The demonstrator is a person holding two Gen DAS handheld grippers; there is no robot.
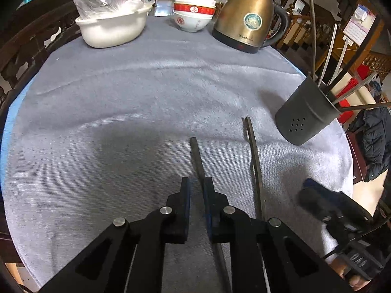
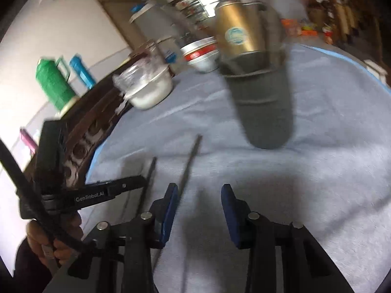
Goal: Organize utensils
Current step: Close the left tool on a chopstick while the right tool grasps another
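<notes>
While the left hand-held gripper [image 1: 197, 183] is clenched on one dark chopstick [image 1: 196, 156], the step in hand is judged to be carrying loose chopsticks to the grey holder [image 1: 306, 112], which stands at two o'clock in the left view and already contains several. A second chopstick [image 2: 189, 161] lies along the inner face of the right hand-held gripper [image 2: 199, 190]'s left finger; its jaws stand apart, and whether it is gripped cannot be told. Next move: lift, tip upright, drop into the holder. The desk [image 1: 146, 97] carries a grey cloth; at twelve o'clock stand a kettle [image 1: 246, 17], stacked bowls [image 1: 193, 12] and a white basin [image 1: 112, 28], with furniture beyond.
</notes>
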